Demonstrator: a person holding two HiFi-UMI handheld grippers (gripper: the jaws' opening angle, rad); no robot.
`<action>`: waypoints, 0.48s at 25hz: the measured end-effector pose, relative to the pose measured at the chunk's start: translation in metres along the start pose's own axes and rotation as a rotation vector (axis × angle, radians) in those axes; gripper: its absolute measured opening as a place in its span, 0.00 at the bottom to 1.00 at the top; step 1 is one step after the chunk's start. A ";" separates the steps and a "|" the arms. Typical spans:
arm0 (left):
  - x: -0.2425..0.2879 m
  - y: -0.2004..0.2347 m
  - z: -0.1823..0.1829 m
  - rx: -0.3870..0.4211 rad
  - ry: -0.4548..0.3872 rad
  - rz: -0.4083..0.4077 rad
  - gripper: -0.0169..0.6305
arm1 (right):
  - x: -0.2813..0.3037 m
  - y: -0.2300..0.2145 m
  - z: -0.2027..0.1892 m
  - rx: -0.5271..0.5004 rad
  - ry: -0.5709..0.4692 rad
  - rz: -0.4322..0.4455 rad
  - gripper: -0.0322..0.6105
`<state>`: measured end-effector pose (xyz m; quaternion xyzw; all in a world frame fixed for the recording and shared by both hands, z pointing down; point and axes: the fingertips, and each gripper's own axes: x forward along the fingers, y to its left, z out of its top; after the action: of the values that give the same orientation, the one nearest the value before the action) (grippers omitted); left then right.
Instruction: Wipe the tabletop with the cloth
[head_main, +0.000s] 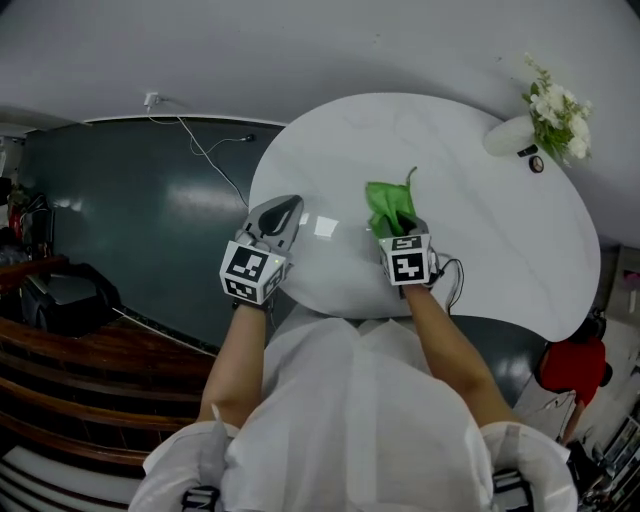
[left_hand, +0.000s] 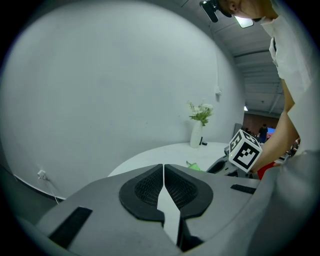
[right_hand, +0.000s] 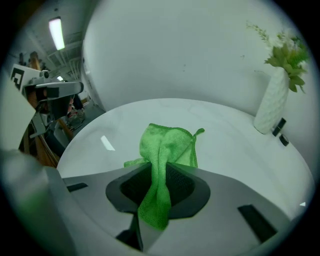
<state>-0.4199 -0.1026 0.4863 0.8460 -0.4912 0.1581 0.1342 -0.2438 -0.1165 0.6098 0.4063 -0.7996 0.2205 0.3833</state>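
A green cloth lies on the white oval tabletop near its front edge. My right gripper is shut on the cloth; in the right gripper view a bunched fold of the cloth runs between the jaws and the rest spreads on the table ahead. My left gripper hovers at the table's left front edge, apart from the cloth. In the left gripper view its jaws meet at the tips with nothing between them. The right gripper's marker cube shows there at the right.
A white vase with white flowers stands at the table's far right edge, with a small dark object beside it. A grey wall rises behind the table. Dark floor with a cable lies left, and wooden furniture at the lower left.
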 end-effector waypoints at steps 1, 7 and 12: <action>-0.005 0.003 -0.003 -0.001 0.003 0.008 0.05 | 0.003 0.015 0.003 -0.027 0.001 0.025 0.18; -0.033 0.021 -0.017 -0.022 0.010 0.054 0.05 | 0.017 0.094 0.018 -0.156 0.000 0.145 0.18; -0.048 0.032 -0.026 -0.033 0.013 0.070 0.05 | 0.022 0.146 0.023 -0.238 0.015 0.221 0.18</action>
<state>-0.4735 -0.0702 0.4934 0.8248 -0.5223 0.1601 0.1458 -0.3813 -0.0588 0.6068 0.2658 -0.8571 0.1679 0.4081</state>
